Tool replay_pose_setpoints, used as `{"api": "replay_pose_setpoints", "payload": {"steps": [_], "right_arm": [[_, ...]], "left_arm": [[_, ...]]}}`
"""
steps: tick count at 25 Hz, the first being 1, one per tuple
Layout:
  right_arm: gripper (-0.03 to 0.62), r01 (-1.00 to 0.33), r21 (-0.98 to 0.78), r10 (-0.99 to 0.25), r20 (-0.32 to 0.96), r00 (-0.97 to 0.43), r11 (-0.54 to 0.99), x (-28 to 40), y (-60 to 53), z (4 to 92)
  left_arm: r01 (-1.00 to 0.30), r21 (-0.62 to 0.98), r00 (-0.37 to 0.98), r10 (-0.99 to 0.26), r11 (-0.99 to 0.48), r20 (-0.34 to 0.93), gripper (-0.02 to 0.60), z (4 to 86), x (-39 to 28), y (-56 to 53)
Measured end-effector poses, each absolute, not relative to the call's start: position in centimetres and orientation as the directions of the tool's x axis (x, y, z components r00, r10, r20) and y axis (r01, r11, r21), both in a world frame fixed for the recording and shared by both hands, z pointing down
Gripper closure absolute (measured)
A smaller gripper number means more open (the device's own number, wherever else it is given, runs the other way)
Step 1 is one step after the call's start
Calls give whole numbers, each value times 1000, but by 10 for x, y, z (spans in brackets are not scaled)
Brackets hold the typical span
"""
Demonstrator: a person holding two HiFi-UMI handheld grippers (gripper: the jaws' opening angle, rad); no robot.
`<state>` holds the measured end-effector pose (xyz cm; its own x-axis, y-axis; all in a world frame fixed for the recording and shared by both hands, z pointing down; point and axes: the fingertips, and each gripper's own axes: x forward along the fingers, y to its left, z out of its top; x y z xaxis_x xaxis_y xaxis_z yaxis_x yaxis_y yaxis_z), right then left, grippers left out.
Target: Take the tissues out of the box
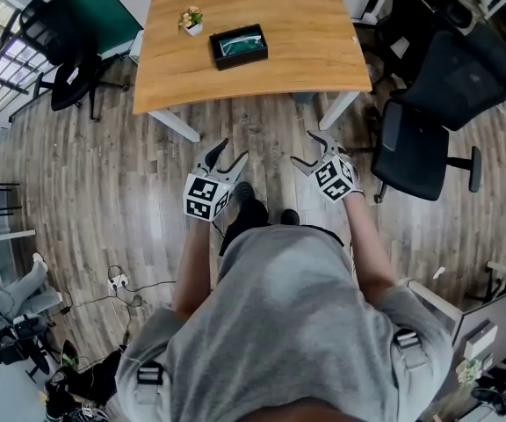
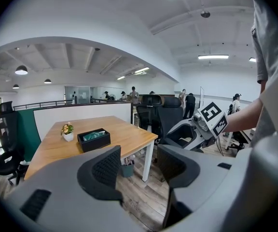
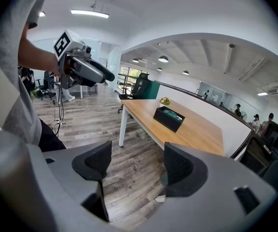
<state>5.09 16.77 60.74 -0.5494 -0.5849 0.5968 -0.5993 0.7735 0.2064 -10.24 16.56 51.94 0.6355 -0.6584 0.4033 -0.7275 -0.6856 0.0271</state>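
— Wood-plank office floor (image 1: pixel 148 174) underfoot; why hold nothing?
— Left tongs (image 1: pixel 233 151) and right tongs (image 1: pixel 306 148) gape empty, probably readied: the black rectangular tissue box (image 1: pixel 238 47) sits well ahead on the light wooden table (image 1: pixel 262 7).

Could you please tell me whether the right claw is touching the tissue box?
Apart. The head view shows the right claw over the floor, well short of the table where the tissue box sits.

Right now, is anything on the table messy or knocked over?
No, nothing stands out. The black tissue box sits flat on the wooden table, the small potted plant stands upright beside it, and nothing is spilled.
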Motion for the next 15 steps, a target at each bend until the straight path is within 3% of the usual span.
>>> {"api": "replay_pose_setpoints", "payload": {"steps": [15], "right_arm": [[232, -642, 221, -623, 594, -509, 734, 15, 104, 599]], "left_arm": [[-713, -22, 630, -654, -701, 418, 327, 510, -148, 92]]}}
